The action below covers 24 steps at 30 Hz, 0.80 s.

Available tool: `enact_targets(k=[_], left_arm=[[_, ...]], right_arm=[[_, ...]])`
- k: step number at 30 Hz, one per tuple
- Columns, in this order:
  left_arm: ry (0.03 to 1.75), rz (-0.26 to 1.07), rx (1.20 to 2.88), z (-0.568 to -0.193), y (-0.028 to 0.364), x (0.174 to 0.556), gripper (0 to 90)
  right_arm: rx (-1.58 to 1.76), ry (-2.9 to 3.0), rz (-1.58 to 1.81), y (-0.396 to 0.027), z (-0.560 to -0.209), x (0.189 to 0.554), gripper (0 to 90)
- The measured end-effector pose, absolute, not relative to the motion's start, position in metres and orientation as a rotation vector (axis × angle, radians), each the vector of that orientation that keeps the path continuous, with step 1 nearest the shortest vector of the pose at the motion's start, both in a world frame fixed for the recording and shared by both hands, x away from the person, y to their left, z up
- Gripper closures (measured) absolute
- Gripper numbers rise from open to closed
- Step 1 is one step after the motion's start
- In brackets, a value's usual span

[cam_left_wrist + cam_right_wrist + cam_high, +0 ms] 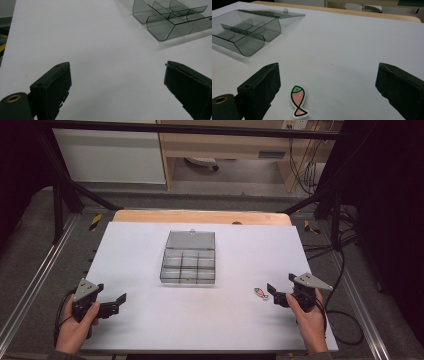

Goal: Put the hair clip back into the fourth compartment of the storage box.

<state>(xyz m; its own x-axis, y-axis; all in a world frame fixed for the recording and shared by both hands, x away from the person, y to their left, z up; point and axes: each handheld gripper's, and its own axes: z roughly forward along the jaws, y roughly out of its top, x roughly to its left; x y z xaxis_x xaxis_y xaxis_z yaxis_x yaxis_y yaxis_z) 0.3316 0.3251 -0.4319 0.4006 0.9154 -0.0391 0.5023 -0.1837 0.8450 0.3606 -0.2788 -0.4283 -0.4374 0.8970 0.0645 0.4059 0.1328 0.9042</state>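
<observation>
on the white table, pink green-headed fish sticker, both claws spread apart

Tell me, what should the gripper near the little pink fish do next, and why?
Probably the right gripper should ease forward and down until its open jaws straddle the flat pink fish-shaped piece with a green head. The fish lies loose on the white table, closer to one jaw, with nothing gripping it yet.

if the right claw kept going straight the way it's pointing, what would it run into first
Probably the fish sticker, lying flat on the table between the open jaws of the right claw, nearer one jaw. Beyond it the sheet looks bare; the clear box sits off to one side, likely out of line.
</observation>
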Motion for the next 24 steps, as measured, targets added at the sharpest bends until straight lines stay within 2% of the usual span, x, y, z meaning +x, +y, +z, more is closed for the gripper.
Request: enact_targets(k=[24], left_arm=[[1.200, 0.620, 1.850, -0.432, 0.322, 0.332, 7.2]], right_arm=[[1.138, 2.035, 1.179, -0.240, -0.429, 0.363, 4.2]])
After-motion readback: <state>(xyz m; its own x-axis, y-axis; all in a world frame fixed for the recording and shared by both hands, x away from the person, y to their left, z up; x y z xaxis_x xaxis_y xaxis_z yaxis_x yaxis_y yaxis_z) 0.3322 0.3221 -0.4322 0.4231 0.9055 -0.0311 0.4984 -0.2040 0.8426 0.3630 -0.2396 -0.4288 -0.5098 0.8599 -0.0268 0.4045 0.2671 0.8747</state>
